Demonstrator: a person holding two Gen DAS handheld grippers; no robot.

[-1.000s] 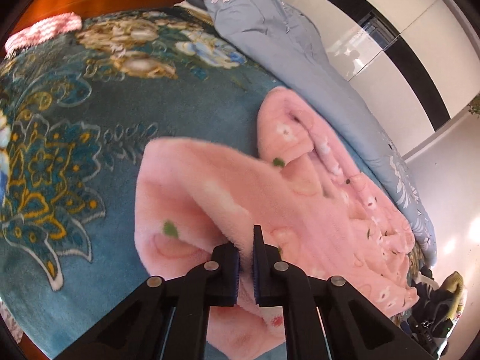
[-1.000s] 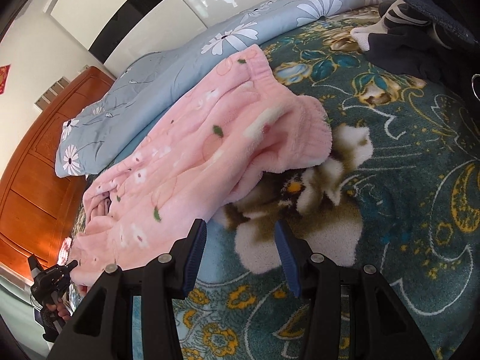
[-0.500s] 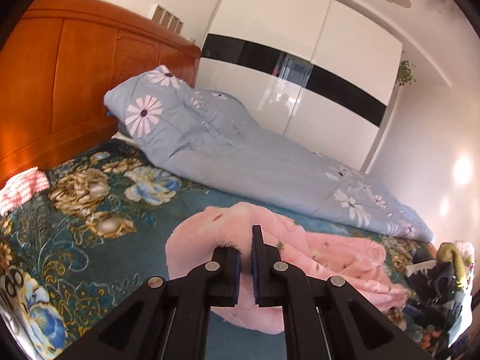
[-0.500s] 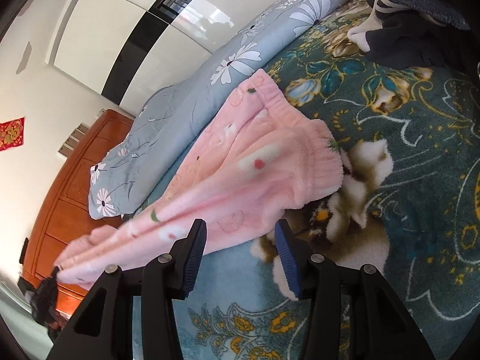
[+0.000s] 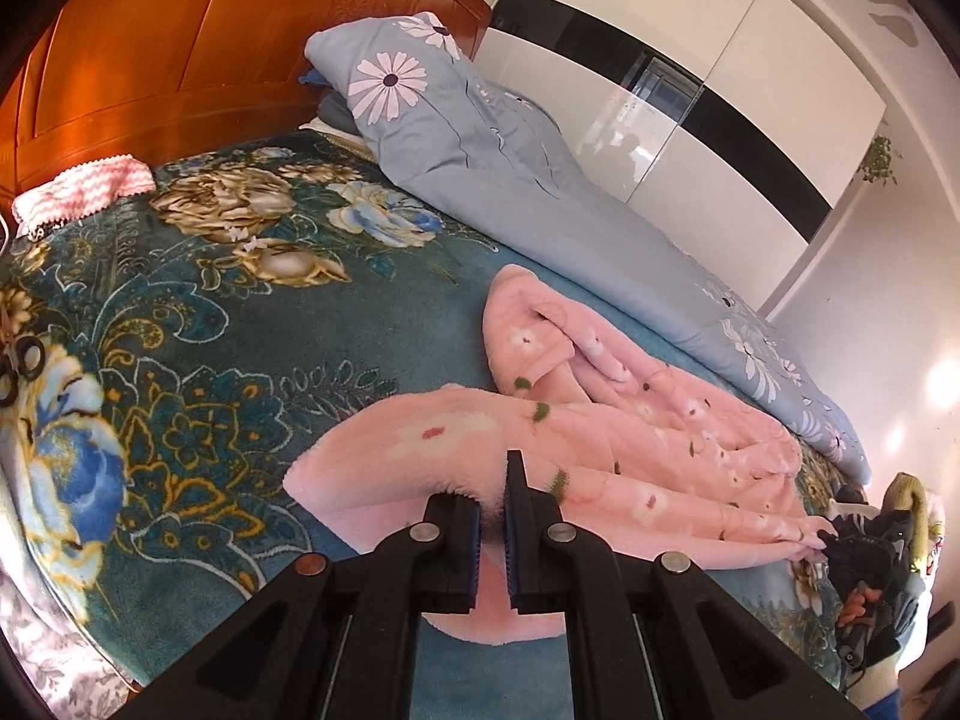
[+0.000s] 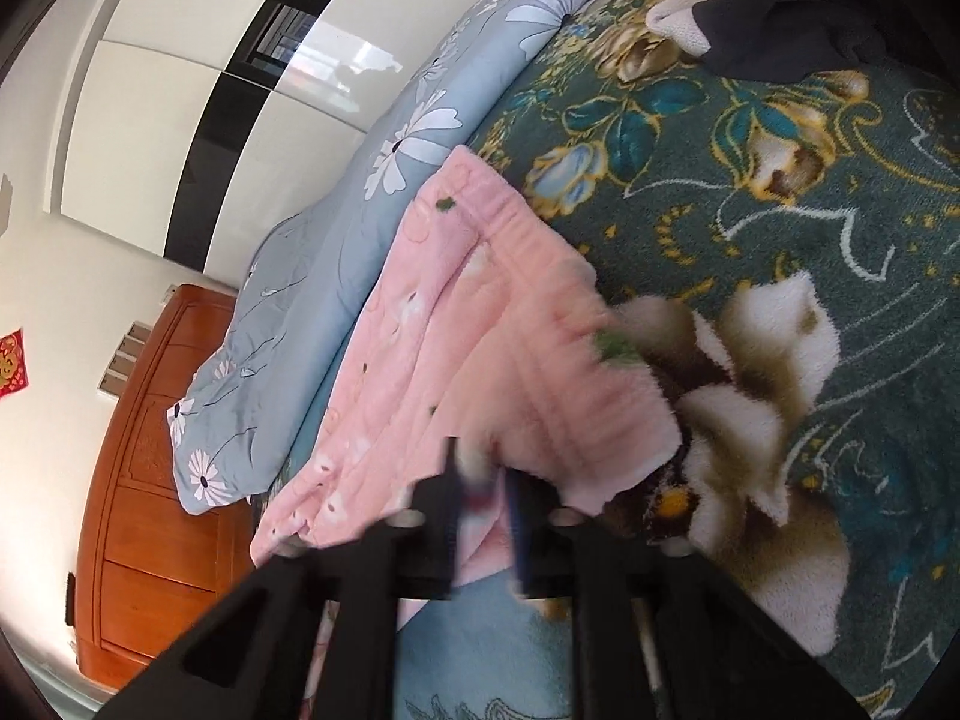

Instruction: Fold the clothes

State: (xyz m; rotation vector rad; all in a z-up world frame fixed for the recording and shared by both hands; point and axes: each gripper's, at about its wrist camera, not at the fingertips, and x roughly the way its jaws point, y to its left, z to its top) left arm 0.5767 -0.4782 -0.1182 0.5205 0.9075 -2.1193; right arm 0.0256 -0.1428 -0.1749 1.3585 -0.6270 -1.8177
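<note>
A fluffy pink garment (image 5: 630, 438) with small flower prints lies stretched across the teal floral blanket (image 5: 180, 360) on the bed. My left gripper (image 5: 493, 498) is shut on one end of it, holding a fold of the fabric a little above the blanket. In the right wrist view the same pink garment (image 6: 480, 330) shows its ribbed elastic end. My right gripper (image 6: 483, 480) has its fingers drawn close together with pink fabric pinched between them; this view is blurred by motion.
A blue-grey daisy quilt (image 5: 510, 180) runs along the far side of the bed, below the wooden headboard (image 5: 150, 30). A pink-and-white knitted piece (image 5: 84, 192) lies near the headboard. Dark clothes (image 6: 780, 12) are piled at the bed's other end. Scissors (image 5: 21, 366) rest at the left edge.
The left gripper lifted its end of the garment, then came back down toward the blanket. The right gripper moved onto the ribbed end and its fingers closed in on the fabric.
</note>
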